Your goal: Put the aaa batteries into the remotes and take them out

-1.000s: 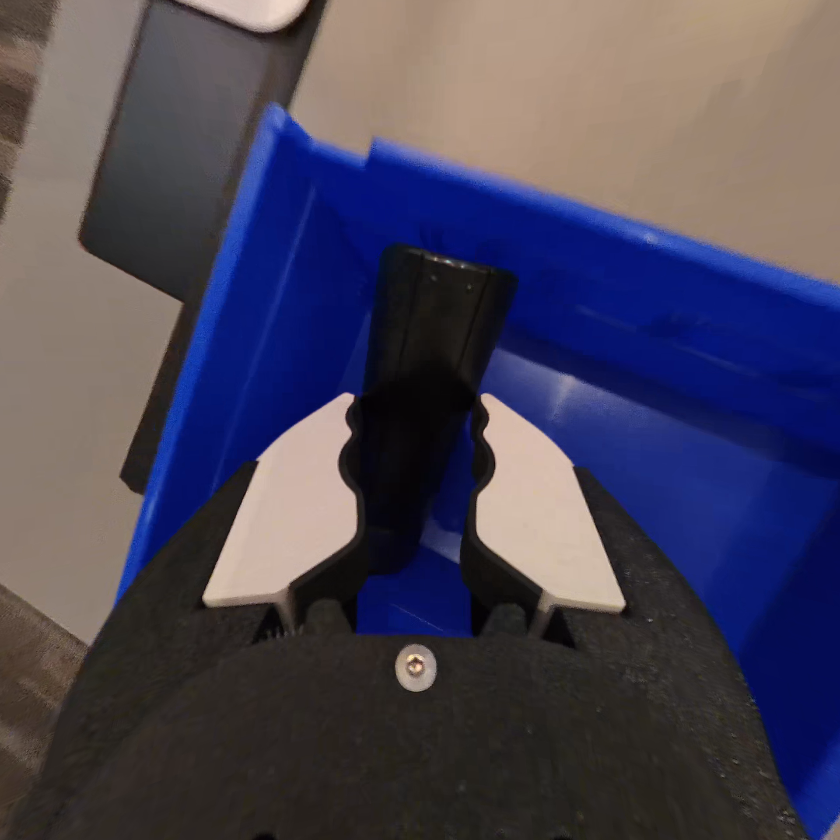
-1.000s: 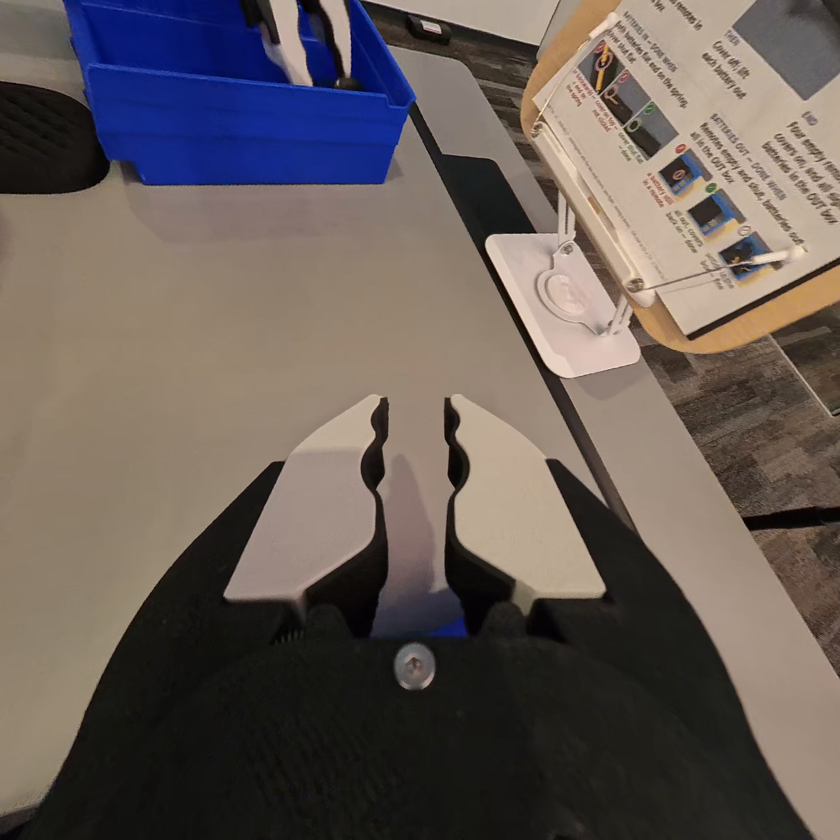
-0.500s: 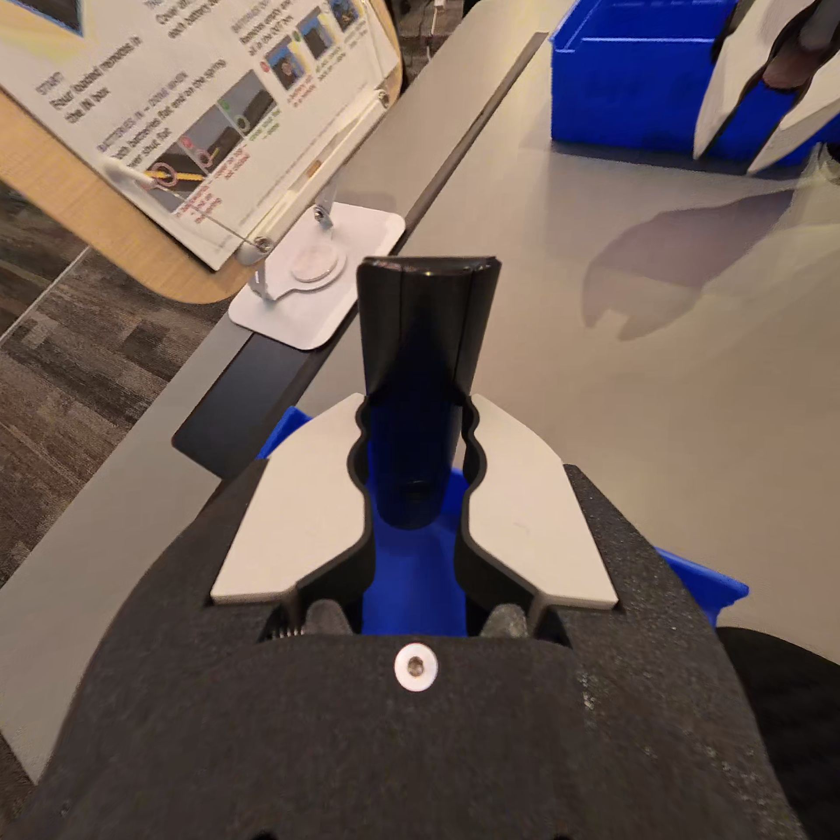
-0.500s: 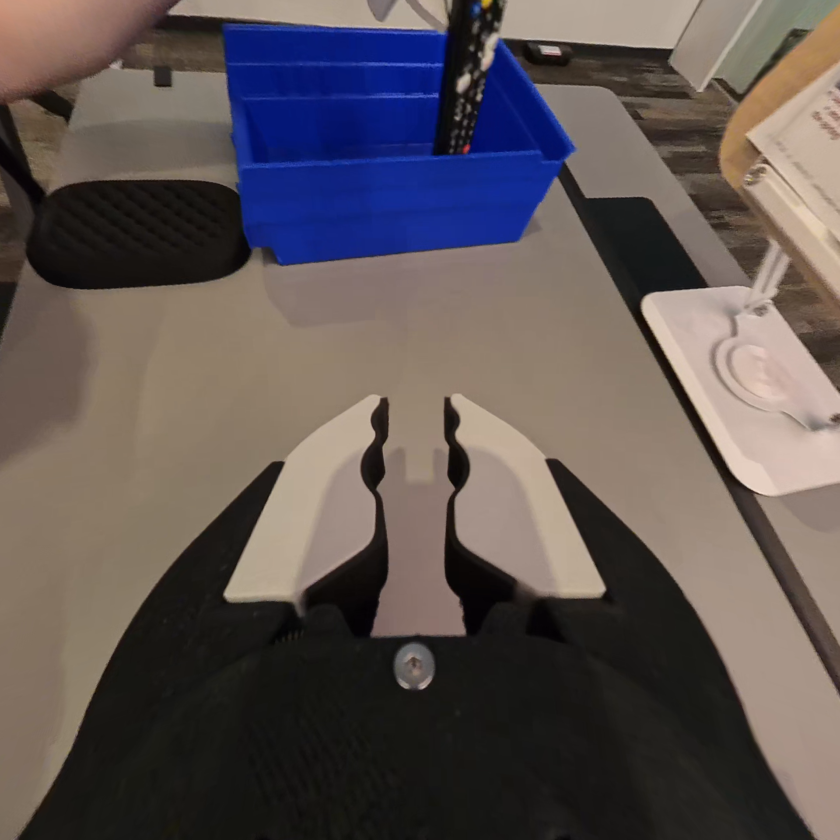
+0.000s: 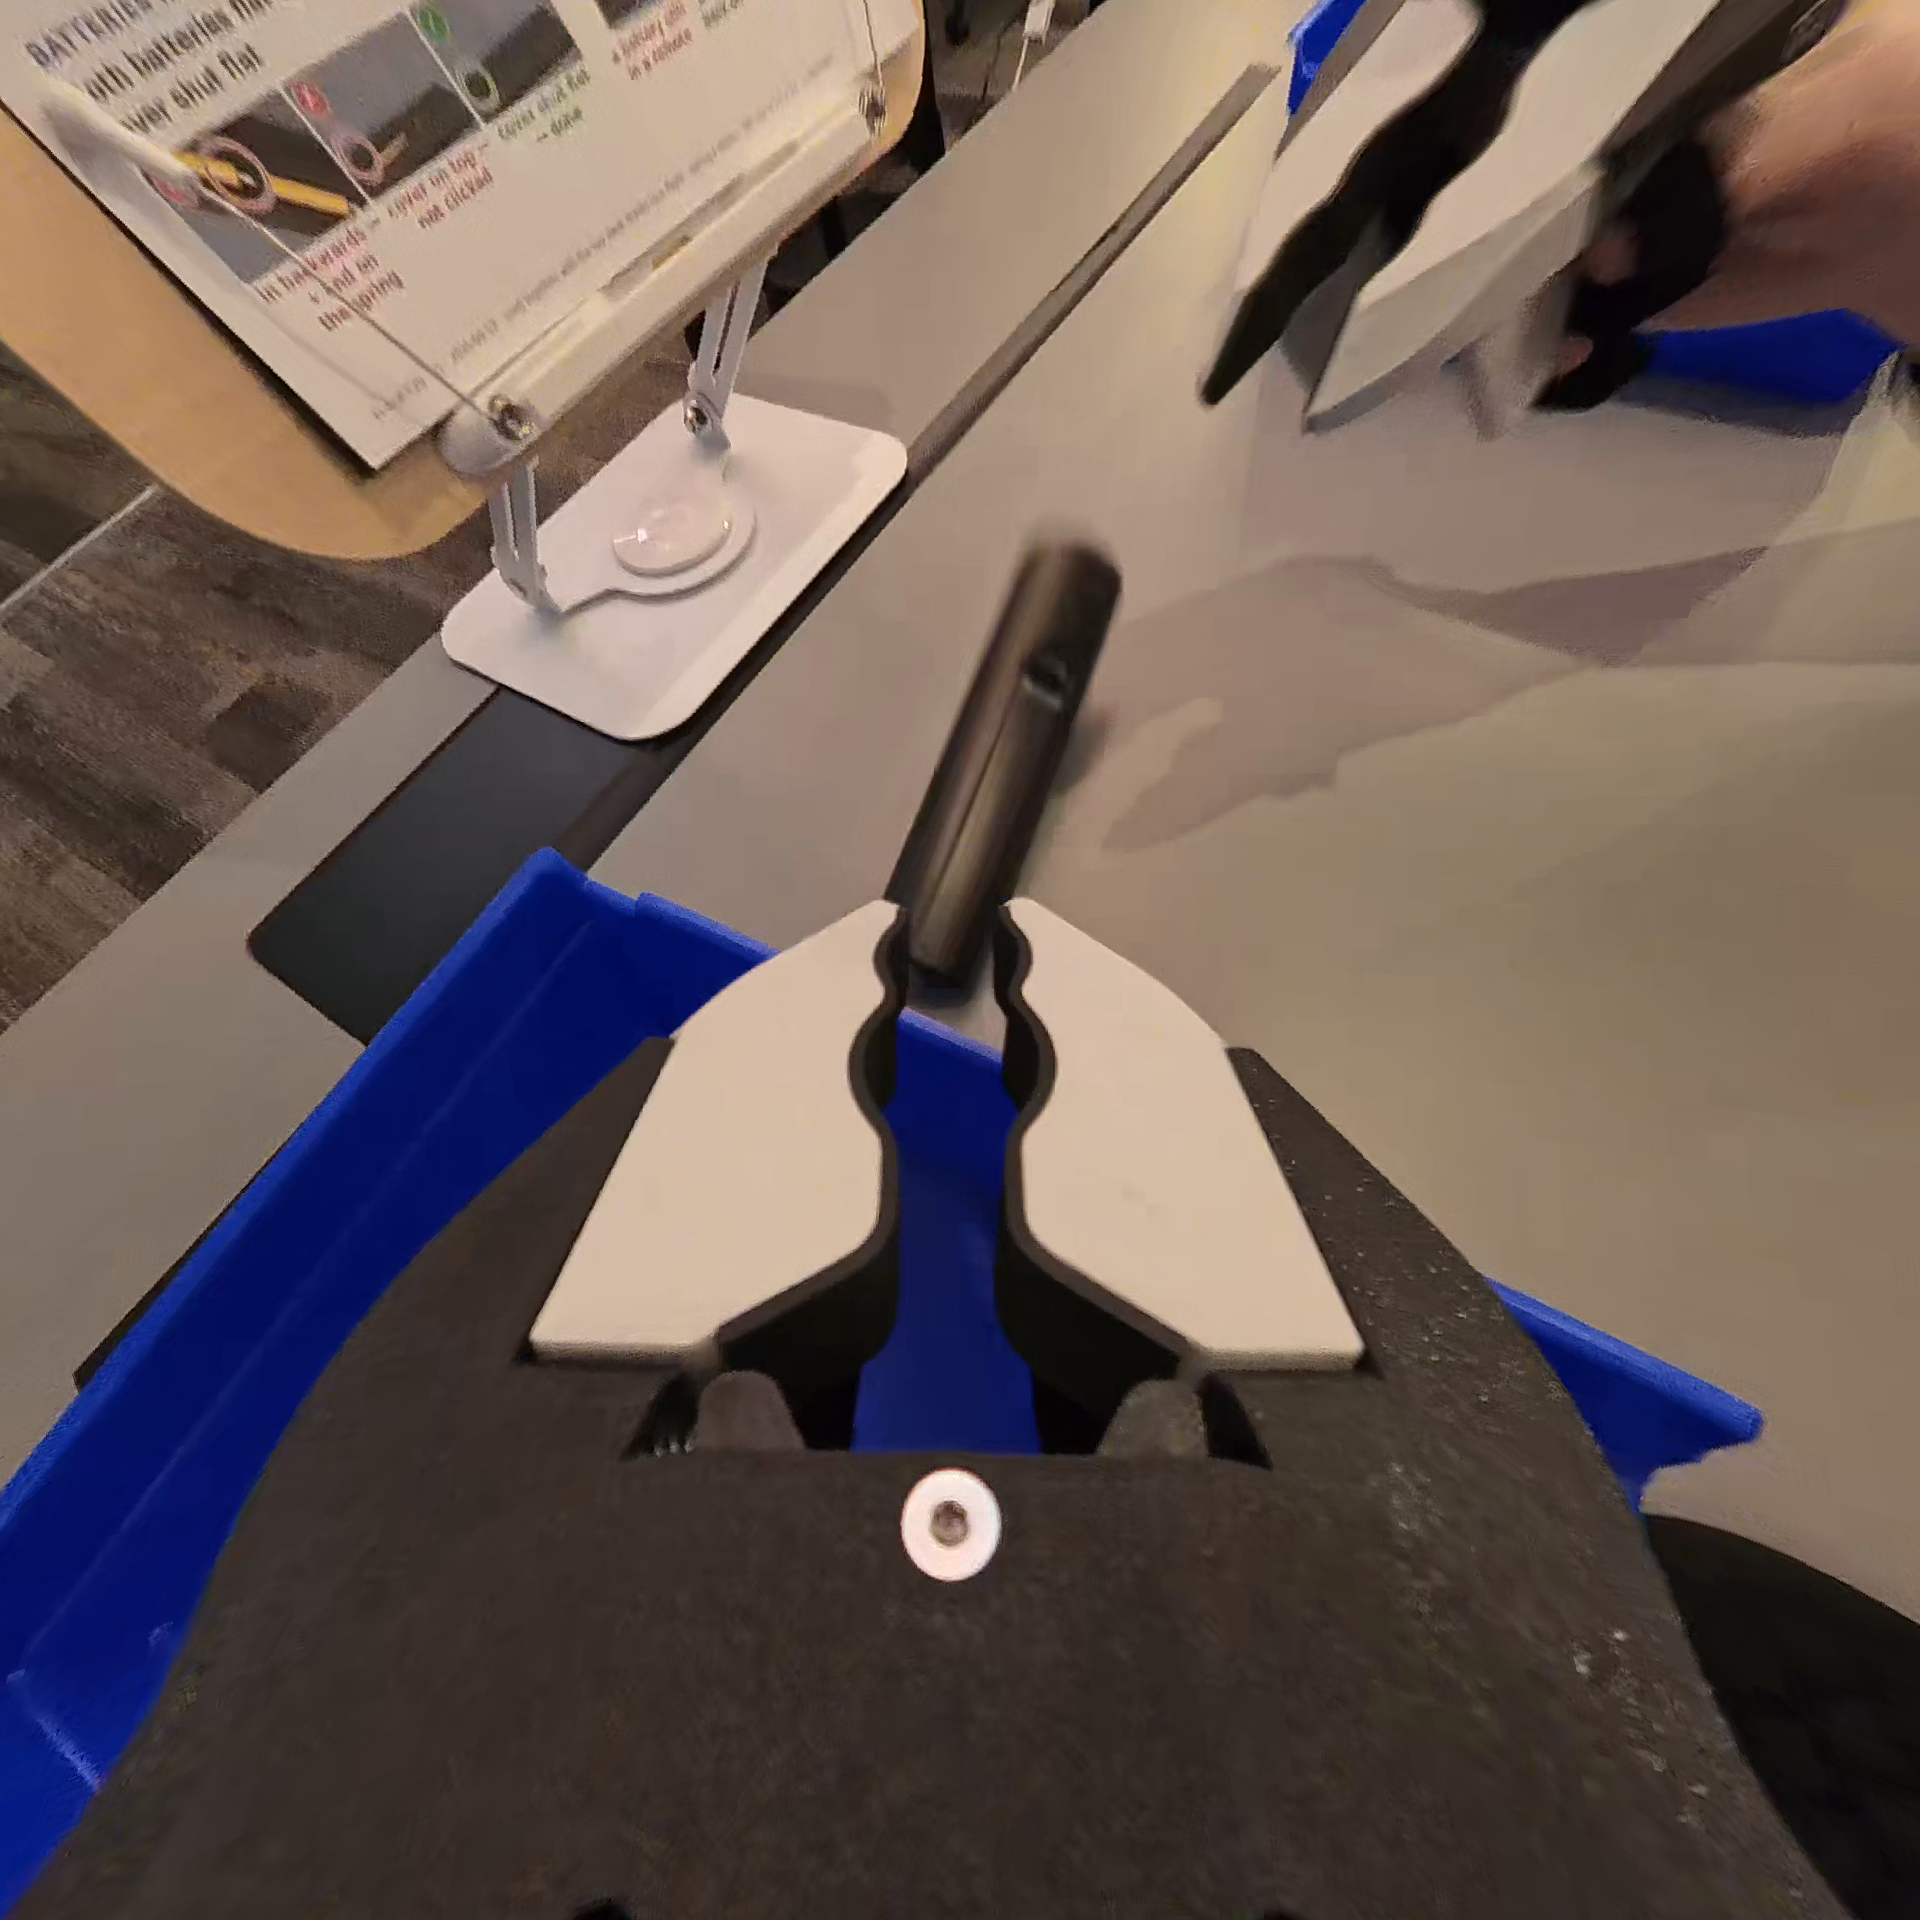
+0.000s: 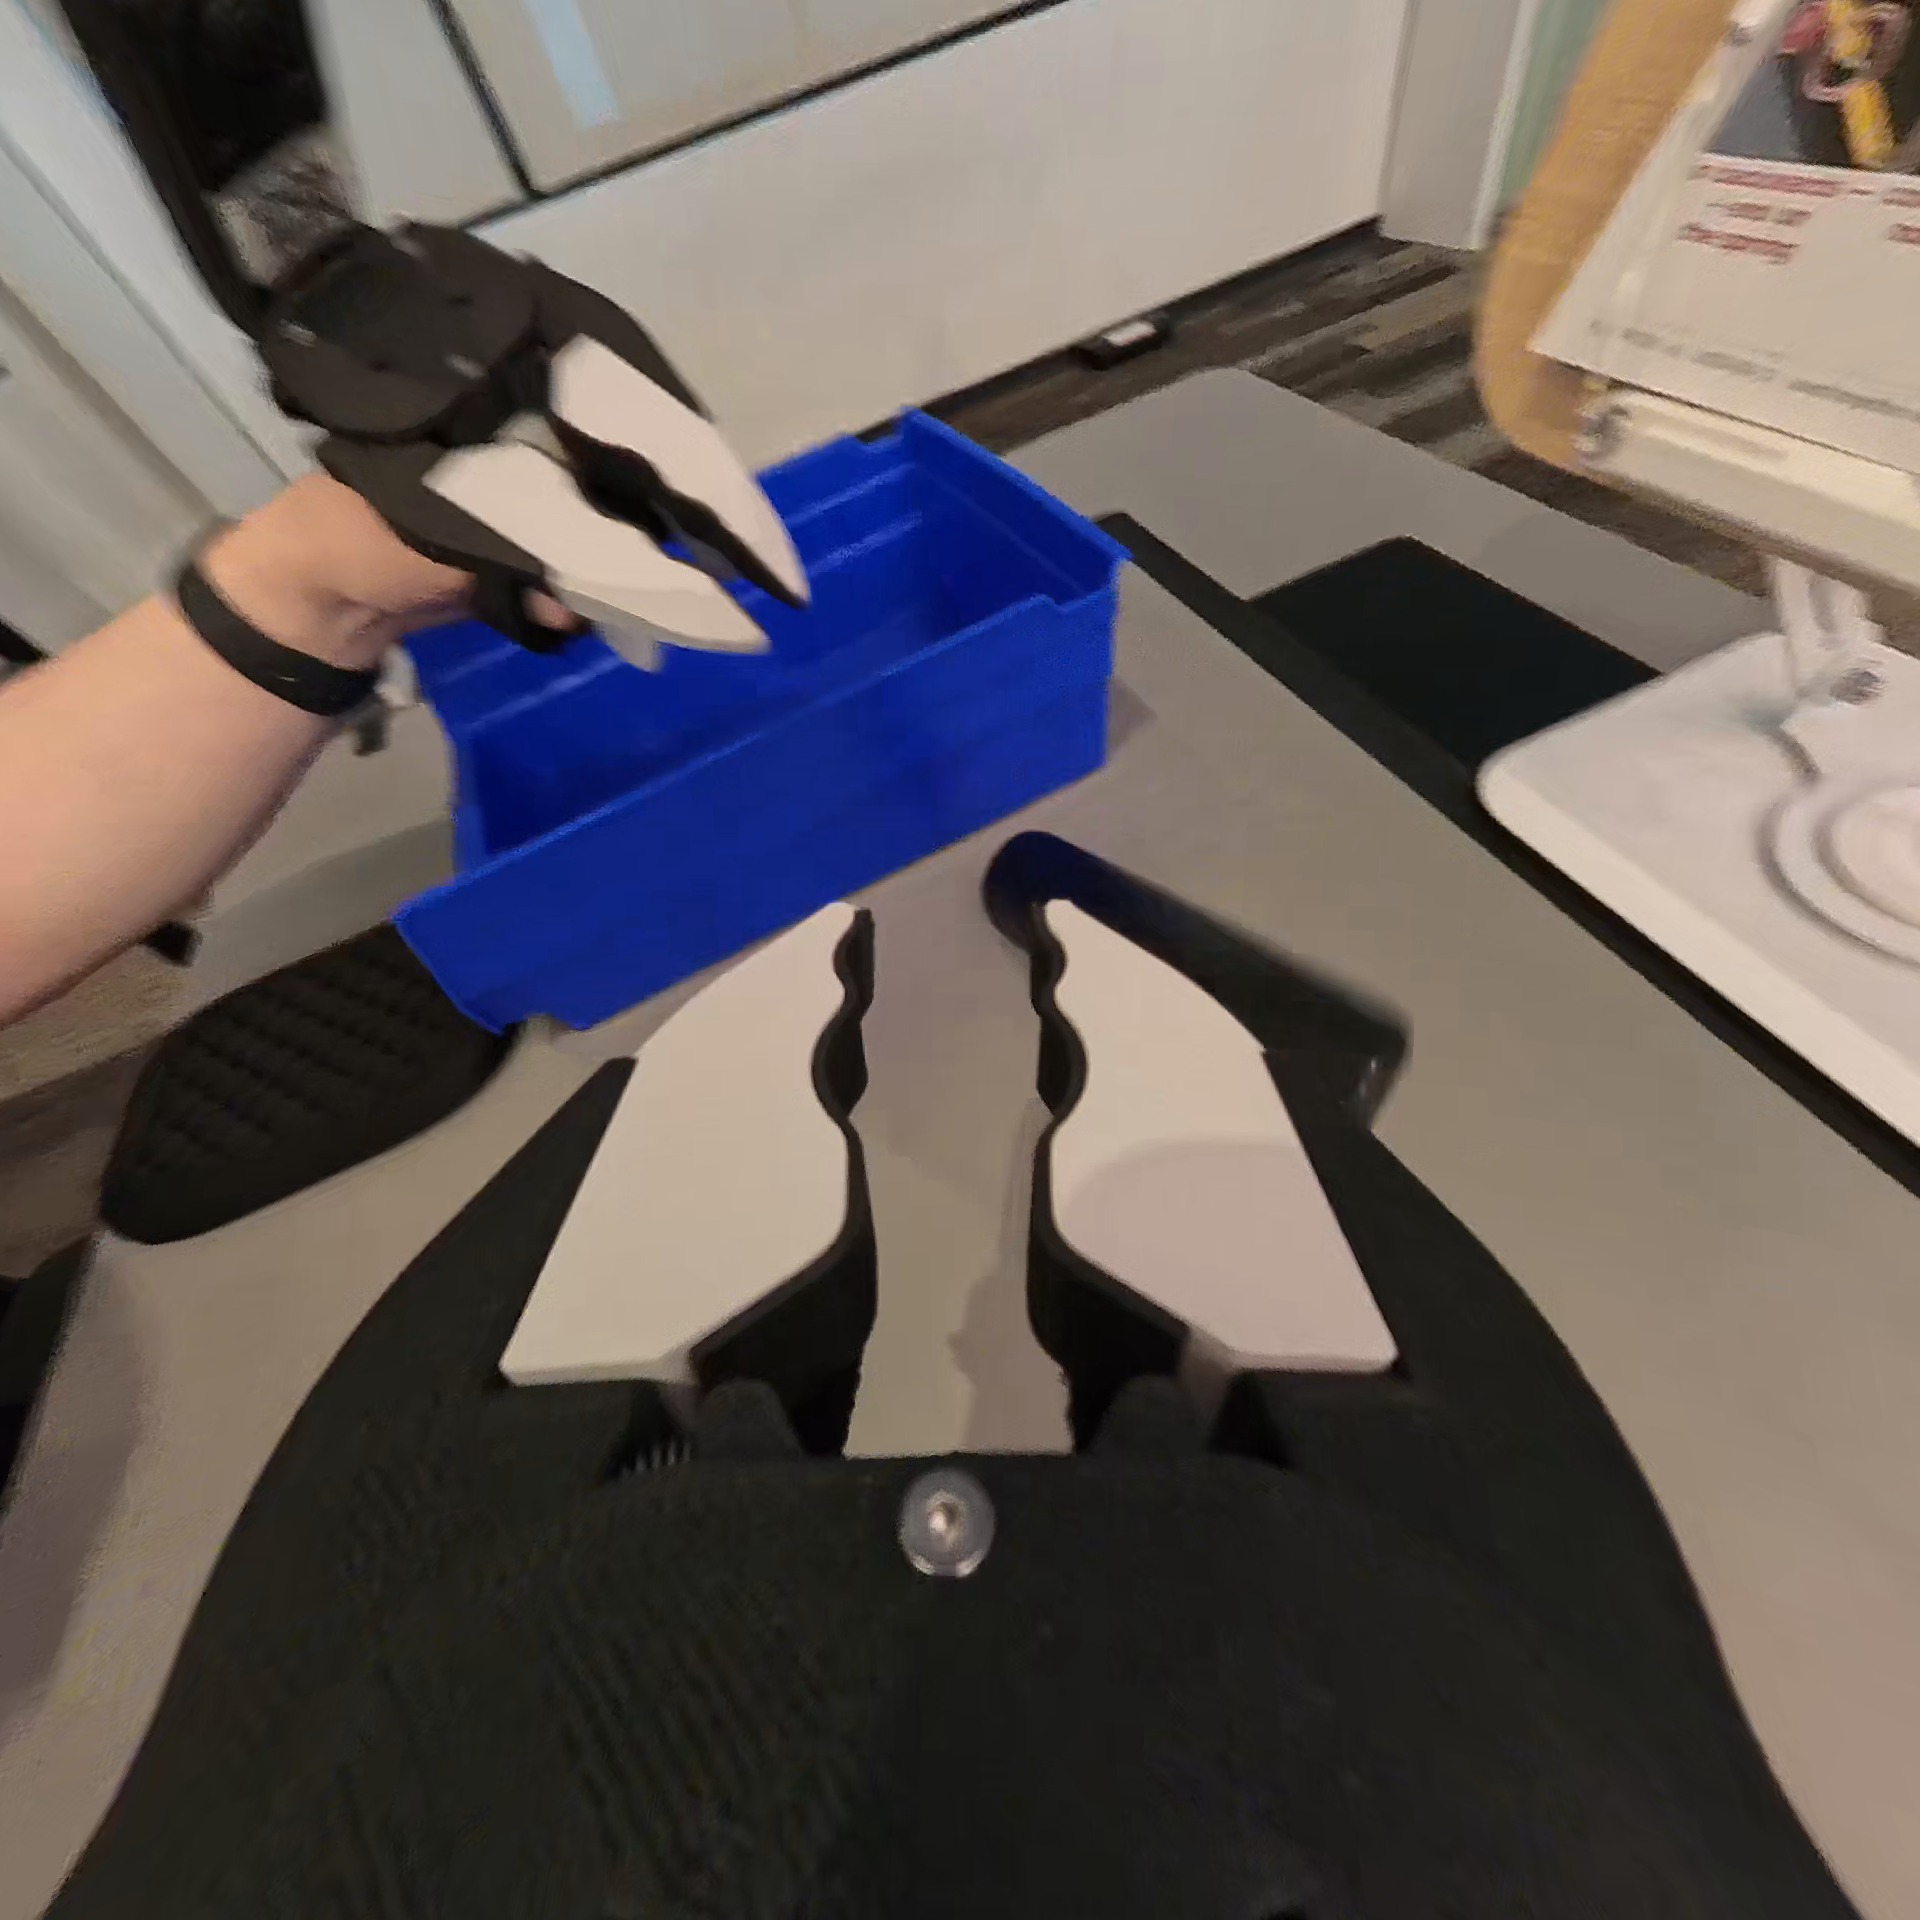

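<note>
A black remote (image 5: 997,748) lies on the grey table just beyond my left gripper (image 5: 951,925), blurred and free of it. My left gripper is empty, its fingers a narrow gap apart, and hovers above a blue bin (image 5: 416,1091). In the right wrist view the remote (image 6: 1195,935) lies beside and partly behind my right fingers. My right gripper (image 6: 948,925) is open and empty, low over the table. My left gripper (image 6: 774,618) shows there above the blue bin (image 6: 779,831). My right gripper (image 5: 1262,405) shows far off in the left wrist view. No batteries show.
An instruction sheet (image 5: 416,156) stands on a white base (image 5: 675,561) at the table's edge, also in the right wrist view (image 6: 1714,831). A black mat (image 6: 301,1081) lies beside the bin. A second blue bin (image 5: 1745,348) sits behind the right gripper. A dark slot (image 5: 436,862) runs along the table.
My left gripper lifted the remote out of the blue bin, then let it go; it now lies on the table. My right gripper moved towards the bin and the remote.
</note>
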Motion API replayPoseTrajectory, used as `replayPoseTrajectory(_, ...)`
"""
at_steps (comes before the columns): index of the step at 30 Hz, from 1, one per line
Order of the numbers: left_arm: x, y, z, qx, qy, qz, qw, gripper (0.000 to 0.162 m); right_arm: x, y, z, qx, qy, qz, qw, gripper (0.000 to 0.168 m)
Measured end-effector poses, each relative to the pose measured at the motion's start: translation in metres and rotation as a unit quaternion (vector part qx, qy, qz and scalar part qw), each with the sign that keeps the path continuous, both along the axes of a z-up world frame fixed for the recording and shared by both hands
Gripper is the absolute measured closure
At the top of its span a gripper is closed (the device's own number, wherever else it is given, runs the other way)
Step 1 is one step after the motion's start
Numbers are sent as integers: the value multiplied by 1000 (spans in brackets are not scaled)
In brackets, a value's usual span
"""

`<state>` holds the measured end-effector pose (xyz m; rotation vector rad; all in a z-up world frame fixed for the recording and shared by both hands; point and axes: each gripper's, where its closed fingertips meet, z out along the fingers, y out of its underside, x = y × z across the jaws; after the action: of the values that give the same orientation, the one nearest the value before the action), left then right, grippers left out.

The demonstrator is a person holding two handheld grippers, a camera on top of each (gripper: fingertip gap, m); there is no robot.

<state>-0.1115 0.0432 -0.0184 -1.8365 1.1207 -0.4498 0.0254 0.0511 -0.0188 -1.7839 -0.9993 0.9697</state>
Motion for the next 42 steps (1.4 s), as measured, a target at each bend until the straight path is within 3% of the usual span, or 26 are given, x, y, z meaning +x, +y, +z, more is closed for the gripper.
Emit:
replayPoseTrajectory(6,6,-19,18,-33,-41,-16,998,120,58,21,-16,-23,-26,-60,998,137)
replayPoseTrajectory(9,30,-20,13,-25,23,-52,998,105,80,18,2,-21,-13,-74,997,137)
replayPoseTrajectory(14,75,20,-37,-85,246,-55,964,108,98,-1,43,13,14,-72,997,137)
replayPoseTrajectory(16,96,42,-57,-110,279,-40,953,127,103,-8,58,39,13,-73,997,137)
replayPoseTrajectory(20,118,84,-95,-117,296,8,948,121,113,-24,75,73,3,-58,996,136)
replayPoseTrajectory(26,117,114,-119,-150,272,91,946,119,133,-37,75,89,-6,-37,995,135)
replayPoseTrajectory(35,111,116,-145,-220,273,117,929,102,153,-30,75,76,19,-37,996,135)
replayPoseTrajectory(38,111,116,-145,-221,274,117,929,106,157,-27,74,75,17,-44,996,135)
replayPoseTrajectory(39,108,117,-144,-214,282,120,927,117,157,-27,74,74,22,-43,996,135)
replayPoseTrajectory(42,109,114,-144,-205,295,119,926,117,154,-27,71,63,29,-37,997,135)
